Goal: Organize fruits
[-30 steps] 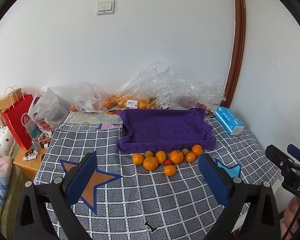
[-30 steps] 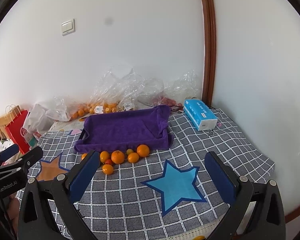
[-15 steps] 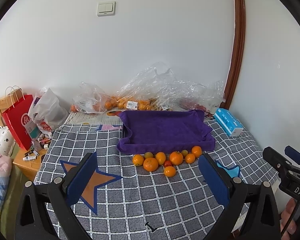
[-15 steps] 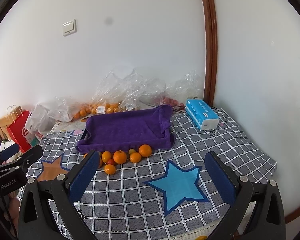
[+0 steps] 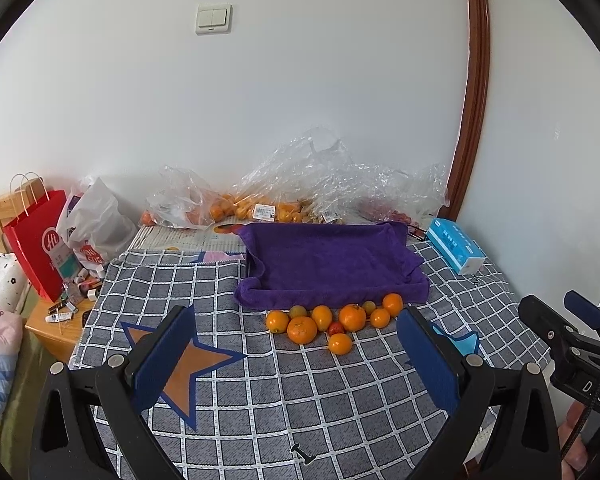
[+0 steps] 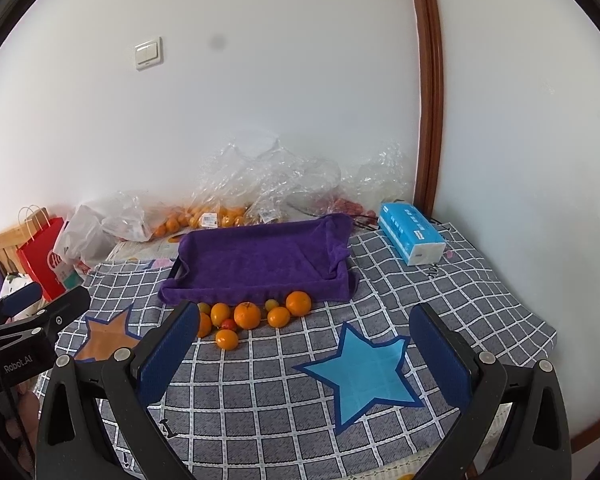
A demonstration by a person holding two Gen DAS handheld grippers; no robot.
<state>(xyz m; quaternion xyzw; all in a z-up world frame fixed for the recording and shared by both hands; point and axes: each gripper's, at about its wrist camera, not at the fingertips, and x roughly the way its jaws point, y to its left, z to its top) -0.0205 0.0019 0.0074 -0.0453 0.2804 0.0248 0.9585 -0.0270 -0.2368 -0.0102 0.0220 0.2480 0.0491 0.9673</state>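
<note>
- Fruits (image 5: 332, 320): a loose cluster of oranges and smaller yellowish pieces, with one small red fruit (image 5: 335, 328) among them, lies on the checked cloth (image 5: 260, 408) just in front of the tray's near edge. One orange (image 5: 339, 343) sits a little forward of the rest.
- Tray (image 5: 332, 264): rectangular, draped in a purple towel, holding no fruit. It stands behind the cluster, its near edge touching or just beside the rearmost fruits.
- Left gripper (image 5: 296, 364): jaws wide apart, nothing between the blue pads (image 5: 162, 360). It hangs above the cloth, well short of the fruit, with an orange star patch (image 5: 180, 364) below its left finger.
- Right gripper (image 6: 304, 356): jaws likewise wide apart and empty, above the cloth over a blue star patch (image 6: 360, 372). The fruit lies ahead and to its left; its left pad (image 6: 168, 352) partly hides one orange.
- Each gripper appears at the edge of the other's view, side by side.
- Behind the tray: clear plastic bags (image 5: 300, 184) holding more oranges, against the white wall.
- Right of the tray: a blue tissue pack (image 5: 454, 245) on the cloth.
- Far left: a red paper bag (image 5: 40, 240) and a white plastic bag (image 5: 96, 224) by a wooden side table.
</note>
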